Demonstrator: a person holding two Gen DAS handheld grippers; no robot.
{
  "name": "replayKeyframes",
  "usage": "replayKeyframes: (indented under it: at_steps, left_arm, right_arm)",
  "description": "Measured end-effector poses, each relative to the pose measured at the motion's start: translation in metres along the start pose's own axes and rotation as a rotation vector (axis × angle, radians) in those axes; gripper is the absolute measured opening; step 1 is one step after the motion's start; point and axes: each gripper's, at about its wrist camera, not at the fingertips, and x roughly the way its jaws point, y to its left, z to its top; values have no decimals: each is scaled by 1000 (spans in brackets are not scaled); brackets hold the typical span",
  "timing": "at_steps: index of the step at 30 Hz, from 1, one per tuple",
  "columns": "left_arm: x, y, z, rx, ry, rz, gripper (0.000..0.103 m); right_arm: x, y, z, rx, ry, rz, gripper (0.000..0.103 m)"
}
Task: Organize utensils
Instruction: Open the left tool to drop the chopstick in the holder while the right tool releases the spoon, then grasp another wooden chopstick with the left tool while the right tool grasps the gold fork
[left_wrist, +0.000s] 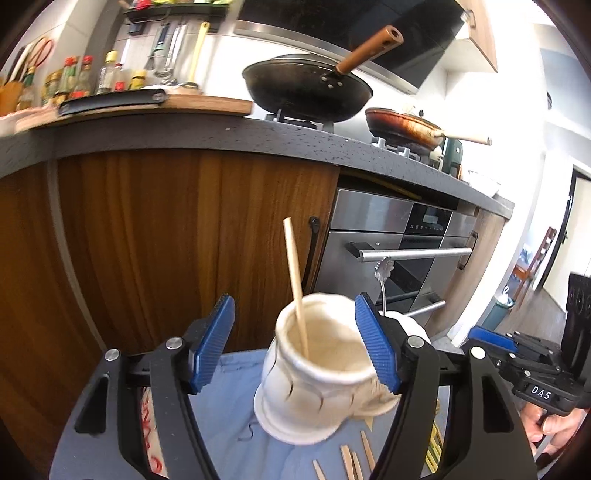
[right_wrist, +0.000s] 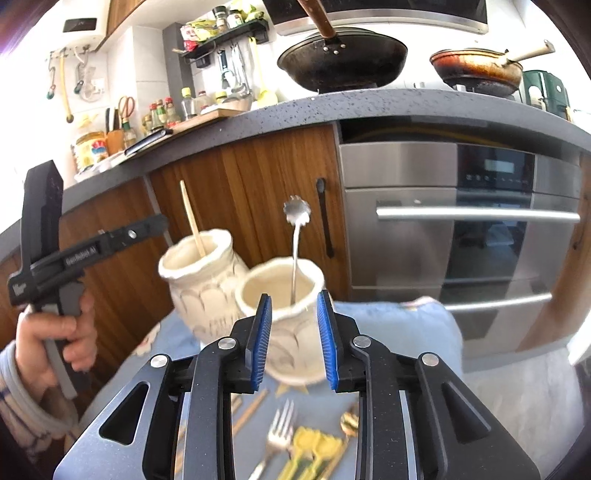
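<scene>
A cream ceramic jar with one wooden chopstick in it sits between the fingers of my left gripper, which is open around it; it also shows in the right wrist view. A second cream jar holds a silver flower-ended spoon. My right gripper stands around this jar with its blue pads at the jar's sides; I cannot tell if they press it. Loose chopsticks, a fork and yellow-handled utensils lie on the blue cloth.
Wooden cabinet doors and a steel oven stand just behind the cloth. A dark countertop above carries a black wok, a pan, a cutting board and bottles.
</scene>
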Motion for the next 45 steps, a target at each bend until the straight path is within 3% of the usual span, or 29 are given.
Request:
replayKeyframes:
  at_steps: [5,16,24,34,42,45]
  left_arm:
    - [-21,10,-22,-49,8,3,71]
    - [-17,5,-105,-75,206,16,71]
    - [-3,-10,-141,-15,321,26,69]
    - [4,-33,-156,104,372,25,54]
    - [9,-37,-159,120,403,12,50]
    - [11,-37,-160,121,420,12,43]
  right_arm:
    - [-14,-13,-25,12,41,-36,32]
    - [-16,-35,-84,86,158,-88,32]
    - [-14,-35,-104,107,208,-99,32]
    - [0,-31,-112,115,277,-96,26]
    - [14,-23,-112,98,334,-86,23]
    - [19,-22,-111,90,354,-82,17]
